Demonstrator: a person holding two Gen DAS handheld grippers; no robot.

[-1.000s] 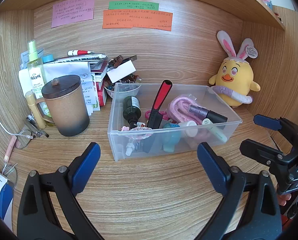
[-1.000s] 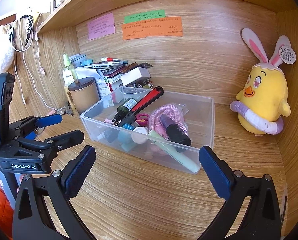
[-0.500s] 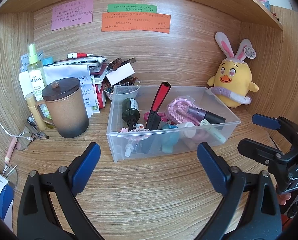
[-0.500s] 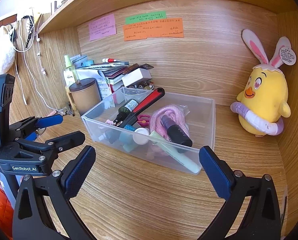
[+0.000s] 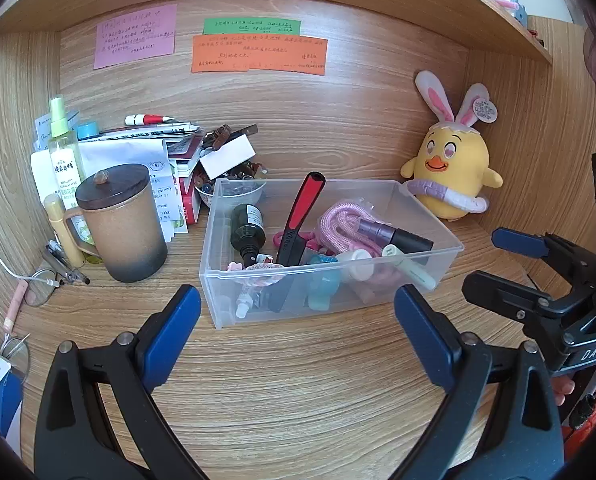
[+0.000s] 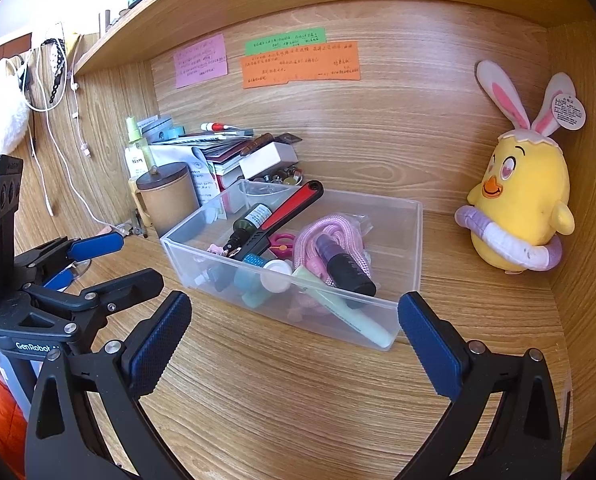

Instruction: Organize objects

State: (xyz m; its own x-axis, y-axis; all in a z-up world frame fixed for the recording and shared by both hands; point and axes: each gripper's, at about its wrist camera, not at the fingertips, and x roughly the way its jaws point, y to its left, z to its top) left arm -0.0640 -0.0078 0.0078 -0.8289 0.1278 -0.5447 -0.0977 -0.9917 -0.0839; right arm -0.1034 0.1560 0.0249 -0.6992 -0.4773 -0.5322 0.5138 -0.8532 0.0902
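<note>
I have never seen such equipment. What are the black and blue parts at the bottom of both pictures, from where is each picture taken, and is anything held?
They are two hand-held claws, each with a camera looking along its fingers. One picture comes from the left claw, the other from the right claw. Both are open and hold nothing. On the wooden desk stands a clear plastic box with a red-handled tool, a pink cord and small bottles. Beside it stand a lidded brown mug and a yellow chick toy.
</note>
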